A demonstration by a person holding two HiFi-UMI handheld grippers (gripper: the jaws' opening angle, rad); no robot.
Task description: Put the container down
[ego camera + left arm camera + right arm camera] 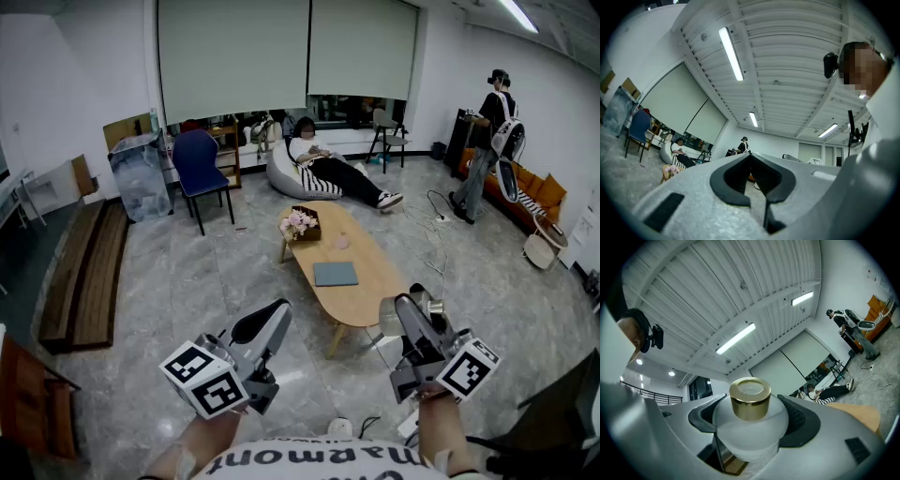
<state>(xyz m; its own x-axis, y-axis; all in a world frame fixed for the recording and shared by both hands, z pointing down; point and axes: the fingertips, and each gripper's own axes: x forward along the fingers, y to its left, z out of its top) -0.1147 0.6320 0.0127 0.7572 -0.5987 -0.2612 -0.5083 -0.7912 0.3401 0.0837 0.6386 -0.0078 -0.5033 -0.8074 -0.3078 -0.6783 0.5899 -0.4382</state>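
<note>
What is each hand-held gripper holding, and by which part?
Right hand-held gripper clamps the frosted container by its round body, below the gold collar. Left hand-held gripper is shut, empty.

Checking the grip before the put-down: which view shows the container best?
The right gripper view: the frosted container with its gold cap fills the middle, the jaws pressed on both its sides. The head view shows only bits of it round the right gripper. The left gripper view does not show it.
</note>
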